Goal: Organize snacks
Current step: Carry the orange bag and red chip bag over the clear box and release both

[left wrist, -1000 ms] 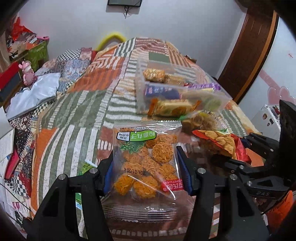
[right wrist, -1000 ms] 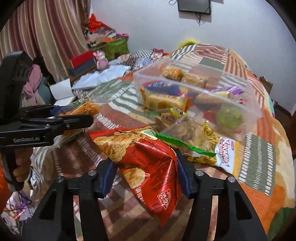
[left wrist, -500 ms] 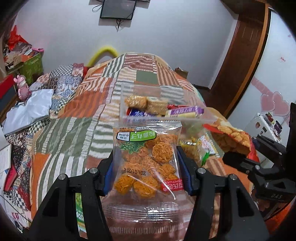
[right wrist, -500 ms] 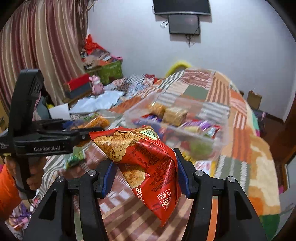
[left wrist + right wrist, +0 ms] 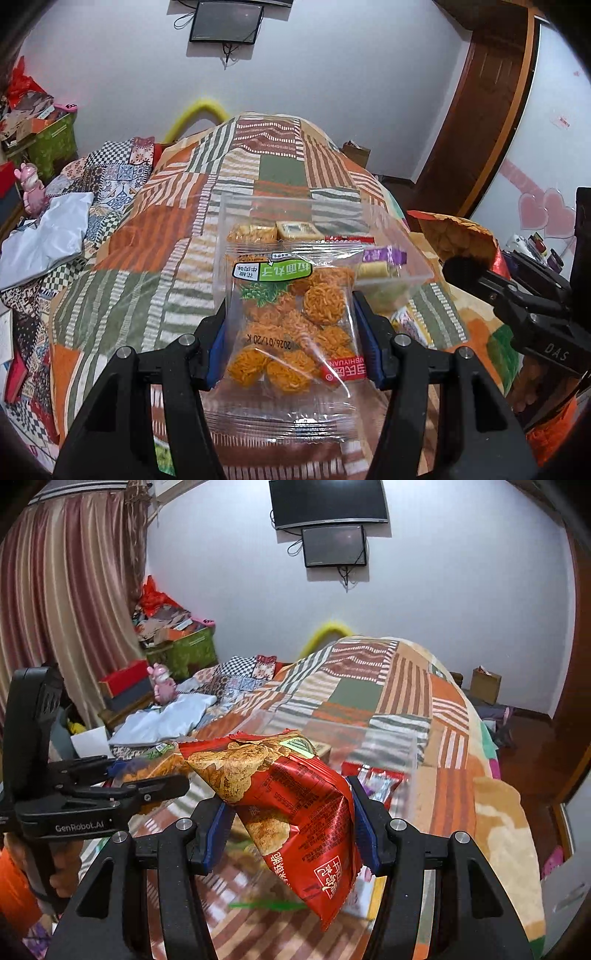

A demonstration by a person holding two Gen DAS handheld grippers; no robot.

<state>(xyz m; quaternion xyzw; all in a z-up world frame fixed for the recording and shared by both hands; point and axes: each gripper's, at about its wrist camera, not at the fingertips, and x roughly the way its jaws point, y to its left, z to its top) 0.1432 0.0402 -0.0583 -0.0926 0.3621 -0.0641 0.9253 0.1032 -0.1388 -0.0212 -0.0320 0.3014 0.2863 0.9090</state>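
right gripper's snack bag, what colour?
Red, with golden crackers printed on it; the right wrist view shows it best.

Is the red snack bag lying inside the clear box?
No, the red snack bag is held up between the right gripper pads, outside the clear box.

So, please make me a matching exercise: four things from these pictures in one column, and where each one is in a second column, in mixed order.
Things:
1. clear noodle-ball packet
2. red snack bag
3. clear plastic box
4. small screen

Places:
a. on the white wall
b. on the patchwork bed cover
c. between the right gripper pads
d. between the left gripper pads

Pairs: 1-d, 2-c, 3-b, 4-a
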